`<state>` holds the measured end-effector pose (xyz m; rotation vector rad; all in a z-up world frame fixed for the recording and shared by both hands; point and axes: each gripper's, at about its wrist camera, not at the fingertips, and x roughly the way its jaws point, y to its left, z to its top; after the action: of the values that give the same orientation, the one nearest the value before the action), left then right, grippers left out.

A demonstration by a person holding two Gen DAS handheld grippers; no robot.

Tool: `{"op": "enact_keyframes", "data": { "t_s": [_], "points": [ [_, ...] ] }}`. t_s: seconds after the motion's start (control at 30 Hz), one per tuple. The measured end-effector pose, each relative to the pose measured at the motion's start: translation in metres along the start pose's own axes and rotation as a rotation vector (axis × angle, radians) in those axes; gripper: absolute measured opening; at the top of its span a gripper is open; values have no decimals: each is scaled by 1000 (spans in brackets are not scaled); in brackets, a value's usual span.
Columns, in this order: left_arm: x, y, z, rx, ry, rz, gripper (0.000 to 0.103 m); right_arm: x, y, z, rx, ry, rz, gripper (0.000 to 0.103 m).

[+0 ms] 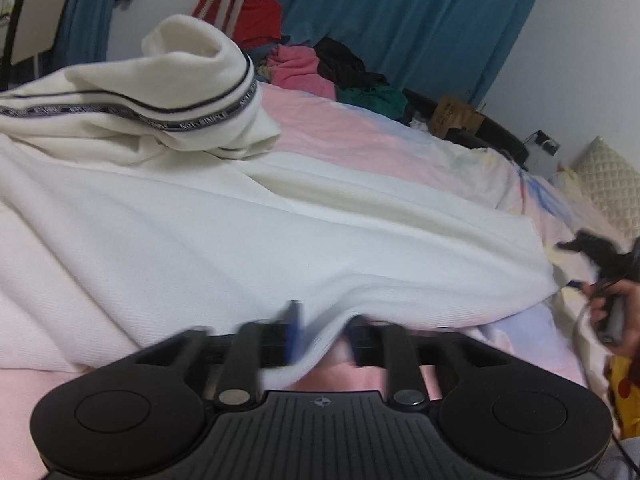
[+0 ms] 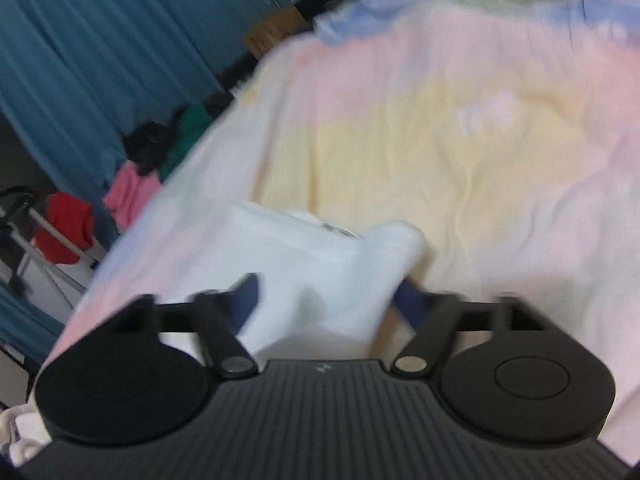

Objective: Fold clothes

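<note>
Between the jaws of the left gripper (image 1: 320, 324) lies the near edge of a large white knitted garment (image 1: 248, 232). The fabric hem dips down into the gap between the two black fingers, and the blue pad of the left finger (image 1: 294, 332) stands against it. The picture is blurred here, so I cannot tell if the jaws really pinch the hem or only stand around it.

Ahead of these jaws the garment spreads wide over the pastel bedsheet with pink, blue and yellow patches (image 1: 360, 132). Far ahead and to the left, one part of the garment, with a dark striped band with small letters (image 1: 168, 114), is folded back and stands up in a soft roll. Behind it, at the far edge of the bed, sits a pile of pink, black and green clothes (image 1: 332, 72), before the blue curtain (image 1: 400, 20).

To the right of the left jaws, the right gripper (image 1: 592, 252) is seen, held by a hand (image 1: 616, 308), beside the corner of the garment.

In the right wrist view, the right gripper (image 2: 324, 300) has a corner of the same white garment (image 2: 320, 256) between its jaws. The jaws are wide apart and the fabric passes through the gap and bunches into a small roll ahead and to the right. They are not clenched on it. Beyond the jaws is the bedsheet (image 2: 460, 128), blurred.
</note>
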<state>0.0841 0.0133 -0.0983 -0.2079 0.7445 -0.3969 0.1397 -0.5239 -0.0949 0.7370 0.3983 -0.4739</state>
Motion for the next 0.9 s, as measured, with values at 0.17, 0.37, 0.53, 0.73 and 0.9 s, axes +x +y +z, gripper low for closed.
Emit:
{"op": "enact_keyframes", "data": {
  "t_s": [0.17, 0.37, 0.53, 0.73, 0.9],
  "points": [
    [-25, 9, 4, -89, -34, 17, 84, -44, 45, 0, -69, -25, 36, 83],
    [-67, 56, 2, -359, -111, 55, 88, -98, 122, -27, -131, 18, 155, 83],
    [-90, 126, -15, -723, -156, 107, 88, -112, 178, -90, -147, 123, 281, 83],
    [-95, 184, -34, -1041, -269, 137, 82, -107, 183, -151, -309, 159, 293, 83],
    [-91, 209, -37, -1175, -373, 190, 71, -89, 172, -153, -369, 131, 214, 83]
  ]
}}
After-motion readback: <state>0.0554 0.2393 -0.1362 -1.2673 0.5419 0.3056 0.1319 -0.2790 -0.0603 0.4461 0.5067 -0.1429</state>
